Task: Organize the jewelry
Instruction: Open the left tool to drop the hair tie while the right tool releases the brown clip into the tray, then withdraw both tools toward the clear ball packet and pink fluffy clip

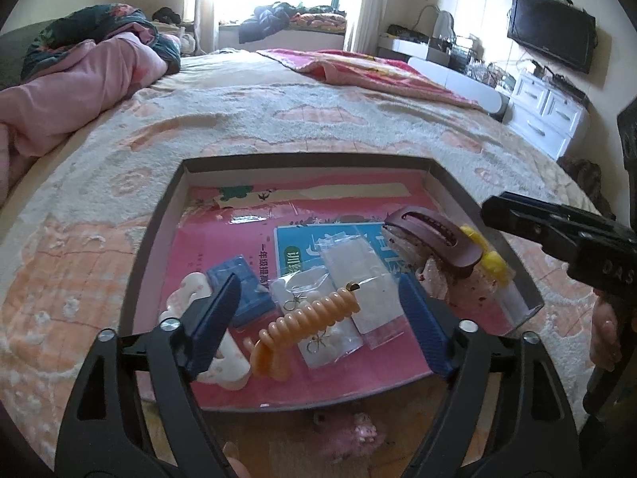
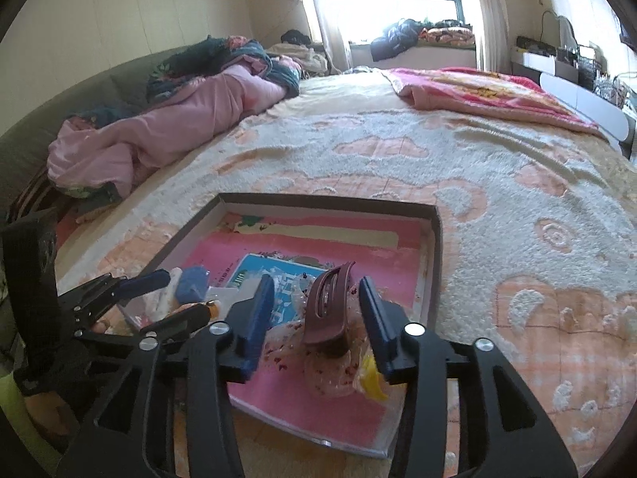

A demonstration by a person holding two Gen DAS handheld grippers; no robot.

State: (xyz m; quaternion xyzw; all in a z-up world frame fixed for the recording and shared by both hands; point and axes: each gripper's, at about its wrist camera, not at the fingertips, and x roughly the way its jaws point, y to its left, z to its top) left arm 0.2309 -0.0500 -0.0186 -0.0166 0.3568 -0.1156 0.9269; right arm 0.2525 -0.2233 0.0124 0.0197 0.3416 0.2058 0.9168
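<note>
A shallow box lid lies on the bed and holds jewelry and hair items. My left gripper is open just above an orange spiral hair tie and clear bags with earrings. A blue case and a white piece lie by its left finger. My right gripper is open around a maroon hair claw, which rests on a clear speckled bag beside a yellow item. The claw also shows in the left wrist view.
The lid sits on a cream and peach bedspread. Pink bedding is piled at the far left, a pink blanket at the far right. A white dresser and a TV stand right of the bed.
</note>
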